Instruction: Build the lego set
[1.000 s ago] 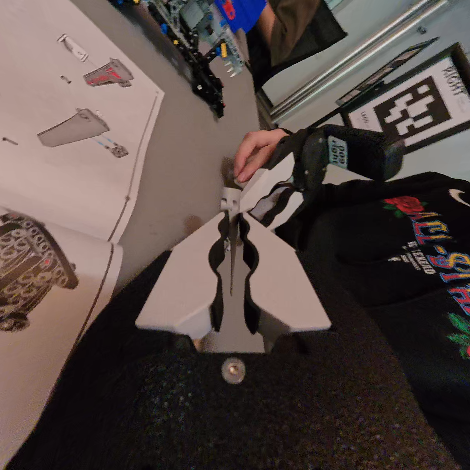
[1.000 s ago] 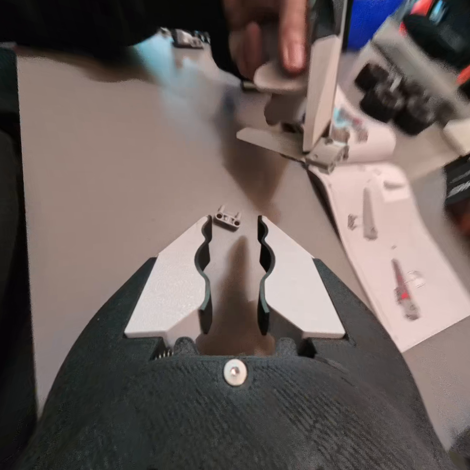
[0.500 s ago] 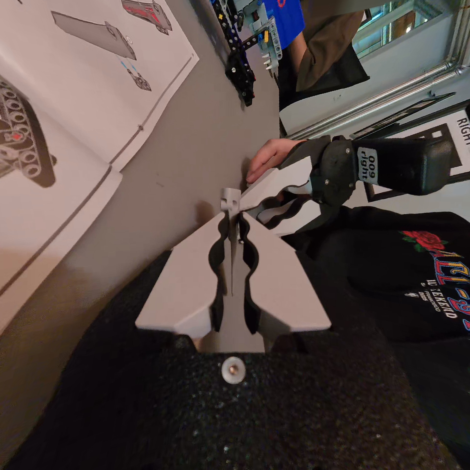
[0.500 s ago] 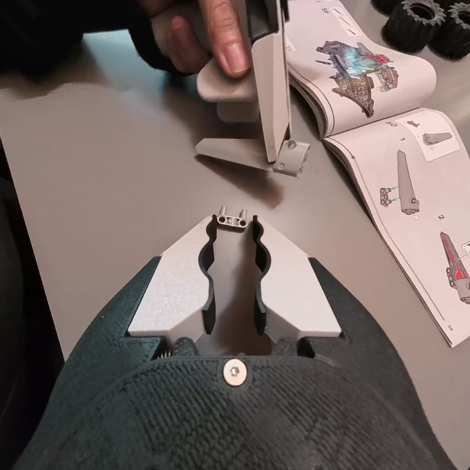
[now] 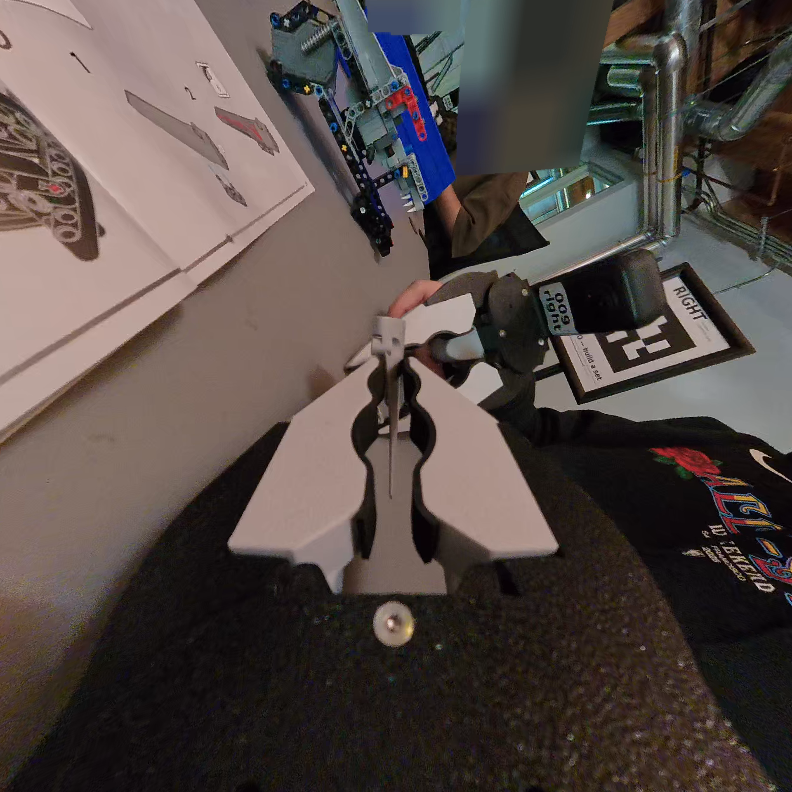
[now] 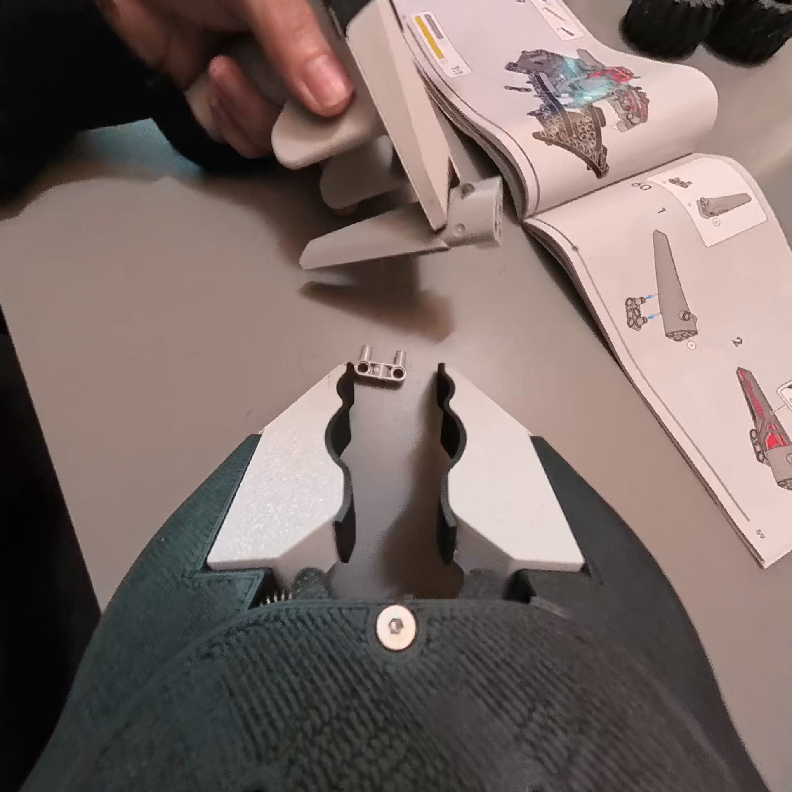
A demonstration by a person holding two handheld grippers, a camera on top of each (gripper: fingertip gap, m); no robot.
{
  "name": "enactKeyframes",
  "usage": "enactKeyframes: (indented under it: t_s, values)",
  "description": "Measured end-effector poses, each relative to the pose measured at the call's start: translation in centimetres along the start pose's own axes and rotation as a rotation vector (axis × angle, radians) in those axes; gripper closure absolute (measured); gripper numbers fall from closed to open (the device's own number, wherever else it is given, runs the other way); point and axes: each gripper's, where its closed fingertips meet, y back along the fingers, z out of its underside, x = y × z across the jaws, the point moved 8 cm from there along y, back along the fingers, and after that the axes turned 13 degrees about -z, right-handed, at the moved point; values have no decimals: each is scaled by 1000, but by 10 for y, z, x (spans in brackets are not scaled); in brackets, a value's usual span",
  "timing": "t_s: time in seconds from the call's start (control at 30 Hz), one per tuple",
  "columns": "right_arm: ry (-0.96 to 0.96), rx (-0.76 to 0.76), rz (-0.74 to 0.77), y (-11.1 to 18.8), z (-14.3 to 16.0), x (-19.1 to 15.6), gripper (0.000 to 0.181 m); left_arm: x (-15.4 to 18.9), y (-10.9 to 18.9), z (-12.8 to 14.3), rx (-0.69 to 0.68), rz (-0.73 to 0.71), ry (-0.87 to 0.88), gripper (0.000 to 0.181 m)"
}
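Observation:
My left gripper (image 5: 390,370) is shut on a long thin grey tapered panel (image 5: 389,428), seen edge-on, with its thick end (image 5: 388,338) sticking out past the fingertips. In the right wrist view the same panel (image 6: 377,253) is held slanted just above the grey table, thick end toward the booklet. My right gripper (image 6: 392,370) is open. A small light-grey connector with two pins (image 6: 380,368) lies between its fingertips, close to the left finger, with a gap on the right. The right gripper (image 5: 418,336) shows just behind the panel's thick end in the left wrist view.
An open instruction booklet (image 6: 643,214) lies right of the panel; it also shows in the left wrist view (image 5: 128,150). Black tyres (image 6: 685,21) sit at the far right. A partly built model (image 5: 368,128) stands beyond it. A framed marker sign (image 5: 643,338) leans by the table edge.
My right gripper's jaws have spread wider around the connector. My left gripper has tilted, swinging the panel's thick end toward the booklet.

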Motion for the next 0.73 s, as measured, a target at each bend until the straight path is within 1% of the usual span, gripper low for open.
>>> enactKeyframes:
  t_s: [0.03,0.1,0.2,0.23,0.37,0.4,0.47,0.6,0.67,0.73]
  values:
    - [-15,1,-1,1,1,0,140,1,2,0,5,5,-3,176]
    - [-61,7,-1,2,2,0,139,1,3,2,7,-4,-16,176]
    - [-159,36,62,3,3,-4,144,1,4,3,12,-10,-21,176]
    - [-169,40,63,2,3,-6,142,1,4,3,11,-12,-18,176]
    - [-112,16,74,-2,1,-11,140,-1,7,3,30,-34,-23,176]
    - [-98,14,57,-3,0,-13,145,-1,8,4,31,-33,-24,176]
    - [-67,9,39,-4,-1,-13,148,-1,9,4,36,-36,-25,176]
    - [-20,3,37,-4,-2,-10,143,-3,9,5,38,-49,-32,176]
    - [-16,1,-1,-5,-2,-11,151,-2,8,7,27,-49,-39,176]
    - [-11,-1,-4,-6,-3,-11,153,-2,6,7,20,-49,-35,177]
